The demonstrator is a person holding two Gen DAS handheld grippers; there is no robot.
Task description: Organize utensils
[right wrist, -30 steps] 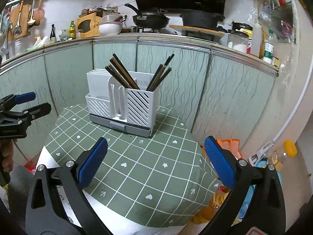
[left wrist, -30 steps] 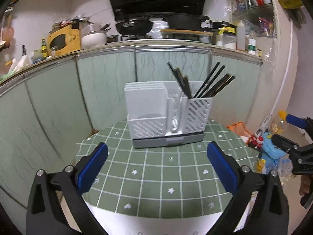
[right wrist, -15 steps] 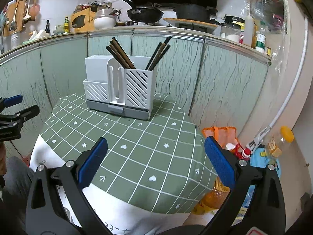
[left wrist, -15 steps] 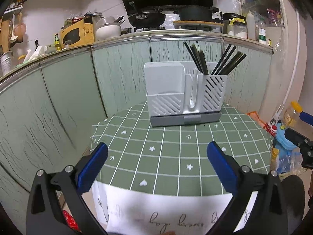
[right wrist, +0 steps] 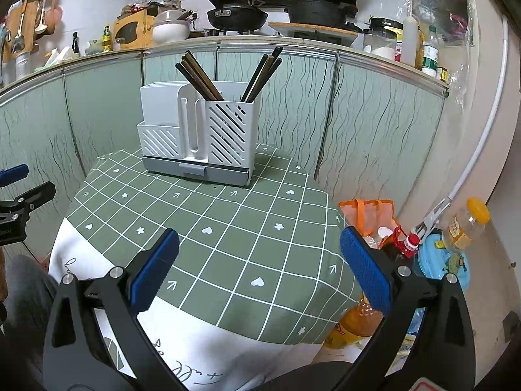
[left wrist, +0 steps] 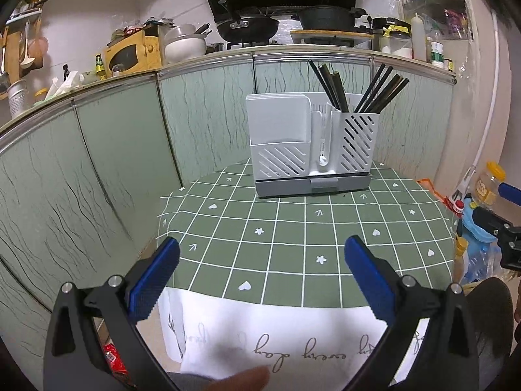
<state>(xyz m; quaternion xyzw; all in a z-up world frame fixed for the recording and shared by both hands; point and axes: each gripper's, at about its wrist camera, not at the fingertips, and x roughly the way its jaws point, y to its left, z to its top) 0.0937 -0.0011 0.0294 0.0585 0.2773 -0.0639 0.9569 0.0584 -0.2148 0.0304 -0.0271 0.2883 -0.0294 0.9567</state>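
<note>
A white slotted utensil holder (left wrist: 309,150) stands on a grey base at the far side of a small table with a green checked cloth (left wrist: 293,238). It also shows in the right wrist view (right wrist: 198,140). Dark chopsticks (left wrist: 358,88) stand in two leaning bunches in its right compartment (right wrist: 228,75). My left gripper (left wrist: 260,277) is open and empty, over the table's near edge. My right gripper (right wrist: 259,273) is open and empty, over the near right part of the cloth.
Green cabinet fronts (left wrist: 114,150) curve behind the table, with a cluttered counter above. Bottles and an orange bag (right wrist: 374,215) sit on the floor to the right. A person's knee (right wrist: 26,286) is at the lower left.
Both grippers have pulled back from the holder toward the near edge of the table. Both stay open and empty.
</note>
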